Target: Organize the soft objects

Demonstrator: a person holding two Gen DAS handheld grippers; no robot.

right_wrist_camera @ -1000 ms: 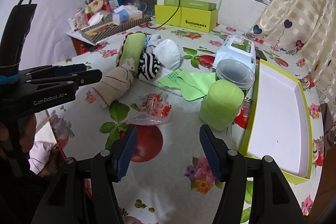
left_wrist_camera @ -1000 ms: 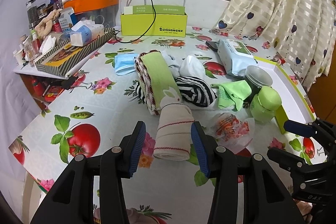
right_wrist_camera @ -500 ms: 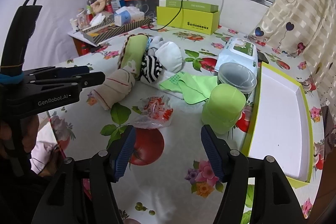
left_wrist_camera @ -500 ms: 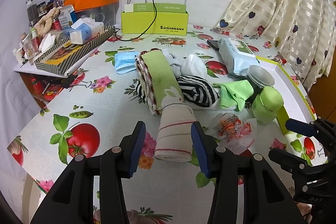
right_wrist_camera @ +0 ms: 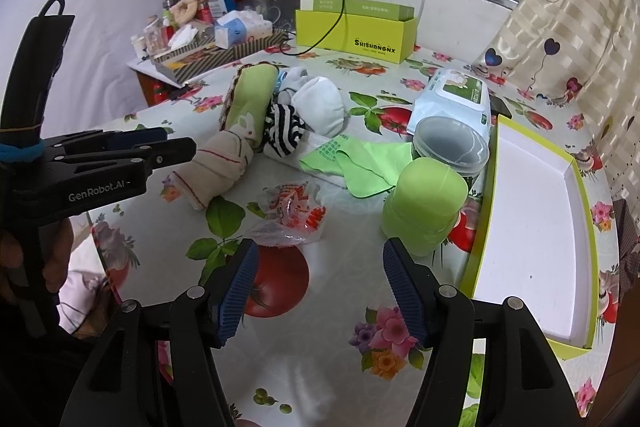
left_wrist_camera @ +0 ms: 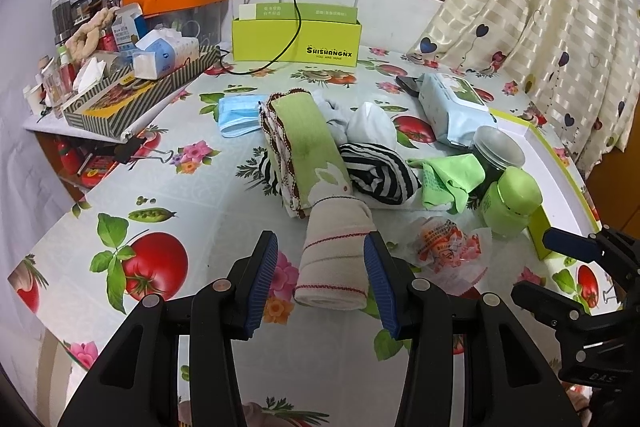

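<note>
Both claws tilt downward, spread: left claw (left_wrist_camera: 322, 281) straddling the beige rolled towel (left_wrist_camera: 336, 259), right claw (right_wrist_camera: 320, 291) empty

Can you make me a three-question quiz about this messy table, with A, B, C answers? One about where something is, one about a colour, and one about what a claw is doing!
1. Where is the beige rolled towel?
A. In the white tray
B. Between the left claw's fingers
C. On the windowsill

2. What colour is the face mask?
A. Blue
B. Red
C. Black

3. What is the right claw doing?
A. Squeezing the green jar
B. Holding the snack packet
C. Open, holding nothing

Answers:
1 B, the towel's near end lies between the two blue pads.
2 A, it is light blue, beside the green towel.
3 C, only the tablecloth shows between its pads.
</note>
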